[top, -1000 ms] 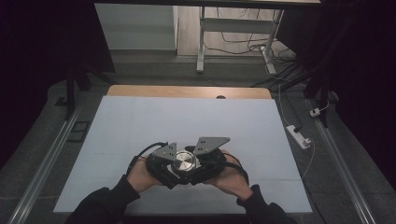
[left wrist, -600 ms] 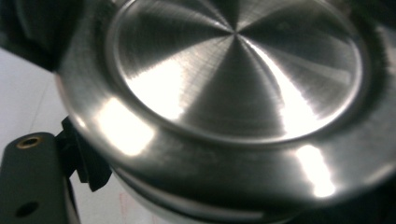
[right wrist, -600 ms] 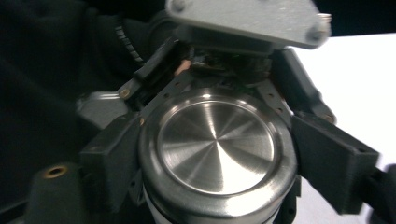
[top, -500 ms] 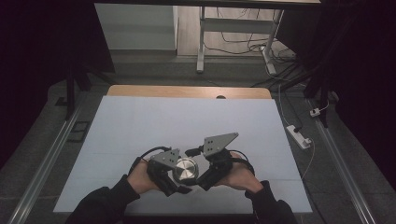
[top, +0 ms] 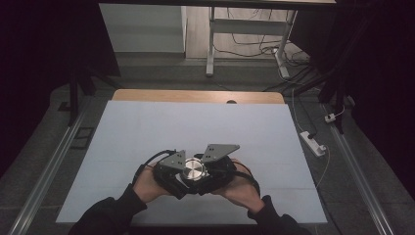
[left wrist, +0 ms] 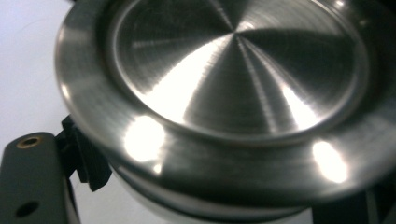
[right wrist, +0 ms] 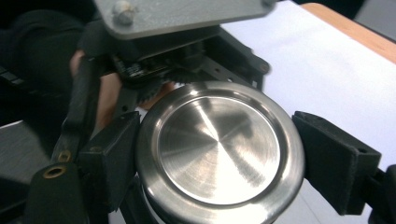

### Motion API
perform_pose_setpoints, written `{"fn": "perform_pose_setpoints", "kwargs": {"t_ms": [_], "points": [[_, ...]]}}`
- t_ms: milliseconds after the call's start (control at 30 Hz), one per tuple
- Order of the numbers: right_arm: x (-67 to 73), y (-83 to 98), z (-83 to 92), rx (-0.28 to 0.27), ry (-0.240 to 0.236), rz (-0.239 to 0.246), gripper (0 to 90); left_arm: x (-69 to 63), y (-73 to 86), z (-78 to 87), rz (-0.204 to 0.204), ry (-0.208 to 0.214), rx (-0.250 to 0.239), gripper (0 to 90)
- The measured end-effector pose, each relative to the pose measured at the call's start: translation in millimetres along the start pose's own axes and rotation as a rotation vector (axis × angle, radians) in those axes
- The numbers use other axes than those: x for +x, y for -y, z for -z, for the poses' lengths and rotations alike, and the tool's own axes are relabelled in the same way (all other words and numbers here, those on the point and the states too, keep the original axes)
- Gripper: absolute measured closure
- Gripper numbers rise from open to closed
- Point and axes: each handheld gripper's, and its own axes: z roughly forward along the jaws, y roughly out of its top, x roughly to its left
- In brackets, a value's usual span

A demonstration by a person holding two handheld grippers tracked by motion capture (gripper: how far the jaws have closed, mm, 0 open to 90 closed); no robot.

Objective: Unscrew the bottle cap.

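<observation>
Object: a round brushed-steel container [top: 193, 170], its flat end recessed inside a raised rim, fine radial brushing catching streaks of light; a paler band shows under the rim in the left gripper view [left wrist: 233, 93].
Place: near the front edge of the pale blue-grey table [top: 195, 122], at about 6 o'clock on its surface, held between the two grippers.
Left gripper [top: 171, 171]: black jaws fully closed in on the container from 9 o'clock; one matte black pad shows just under the rim.
Right gripper [right wrist: 219, 158]: blocky black rubber pads sit at 9 and 3 o'clock of the disc, pressed on its rim; its jaws have just been closing, with the container between them.
Plates: a grey three-cornered metal plate [top: 219, 151] on top of each gripper, flat and dull, with a screw head.
Table edge: a wooden strip [top: 195, 96] at 12 o'clock.
Change: half a second ago the right plate stood further toward 2 o'clock; now the grippers sit closer together.
Writing: none readable.
</observation>
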Motion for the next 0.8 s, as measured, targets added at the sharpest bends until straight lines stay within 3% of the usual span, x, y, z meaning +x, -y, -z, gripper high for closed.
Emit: {"fn": "perform_pose_setpoints", "kwargs": {"t_ms": [167,300,333,400,500,533,567,600,633,667,733,800], "points": [[-2.0,0.6,6.0,-0.011,-0.157,0.067,18.4,-3.1,0.0,1.0,-0.072,0.160,-0.032,14.9],[-6.6,5.5,9.3,-0.054,-0.355,0.143,18.3,-11.0,-1.9,-1.6,-0.155,0.266,-0.046,14.9],[-8.4,8.7,9.1,-0.072,-0.412,0.162,18.3,-12.4,-2.5,-2.5,-0.167,0.272,-0.040,14.9],[-10.6,12.6,7.1,-0.074,-0.454,0.158,18.1,-13.5,-3.2,-4.6,-0.168,0.247,-0.024,14.9],[-13.5,10.9,8.4,-0.086,-0.394,0.121,11.0,-6.3,-0.9,-3.1,-0.112,0.162,-0.009,14.9],[-13.5,10.9,8.4,-0.086,-0.394,0.121,11.0,-6.3,-0.9,-3.1,-0.112,0.162,-0.009,14.9],[-16.7,5.9,12.4,-0.064,-0.283,0.056,7.7,-3.1,0.3,-2.2,-0.079,0.111,-0.003,14.9],[-17.7,4.6,13.6,-0.052,-0.238,0.038,4.8,0.7,1.4,-1.0,-0.027,0.040,0.013,14.9],[-18.0,4.3,13.9,-0.045,-0.212,0.026,4.3,0.7,1.4,-1.0,-0.027,0.040,0.013,14.9],[-17.9,3.8,12.9,-0.028,-0.154,0.005,3.5,3.4,2.4,-1.2,0.009,-0.022,0.023,14.9],[-15.2,3.7,9.1,-0.008,-0.102,0.001,3.2,3.8,2.4,-2.5,0.020,-0.052,0.036,14.9],[-10.3,3.3,2.9,0.012,-0.050,-0.005,5.9,2.9,2.0,-3.7,0.025,-0.050,0.037,14.9]]}}
